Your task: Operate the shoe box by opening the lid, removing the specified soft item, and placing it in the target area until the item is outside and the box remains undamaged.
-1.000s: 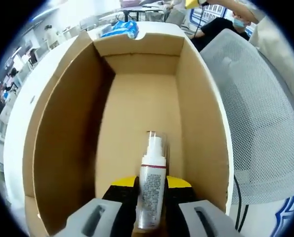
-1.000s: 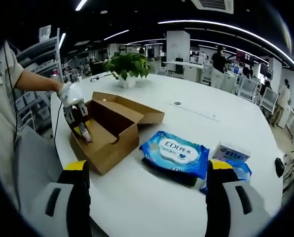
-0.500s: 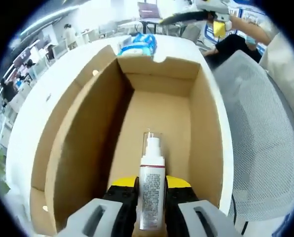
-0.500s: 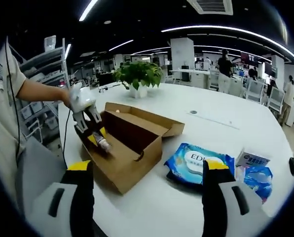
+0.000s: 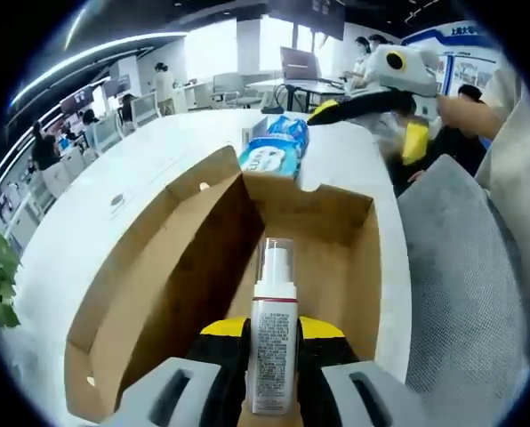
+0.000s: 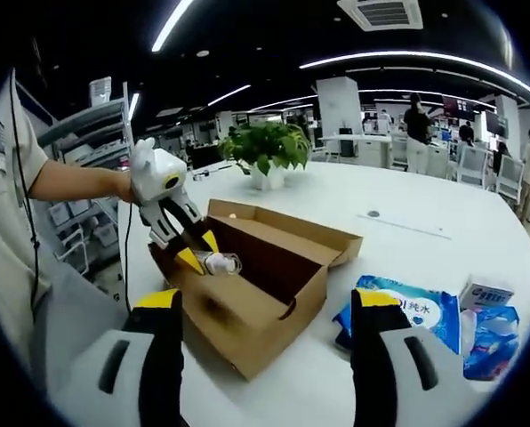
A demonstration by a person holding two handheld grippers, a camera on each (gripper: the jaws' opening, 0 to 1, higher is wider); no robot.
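Observation:
The open cardboard shoe box (image 5: 318, 267) (image 6: 274, 298) stands on the white table, its lid folded back. My left gripper (image 5: 274, 334) (image 6: 204, 255) is shut on a white spray bottle (image 5: 274, 329) (image 6: 222, 262) with a clear cap and a red band. It holds the bottle at about rim height over the near end of the box. My right gripper (image 6: 267, 302) is open with nothing between its fingers, on the box's far side. In the left gripper view the right gripper (image 5: 372, 120) hangs beyond the box.
A blue wet-wipes pack (image 5: 272, 149) (image 6: 414, 310) lies on the table (image 6: 407, 222) past the box, with a small white carton (image 6: 484, 294) and a blue pouch (image 6: 492, 334) beside it. A potted plant (image 6: 267, 147) stands farther off. A grey mesh chair (image 5: 465, 294) is beside the box.
My left gripper has risen with the bottle from the box floor to about rim height. The right gripper stays open and its view has come closer to the box.

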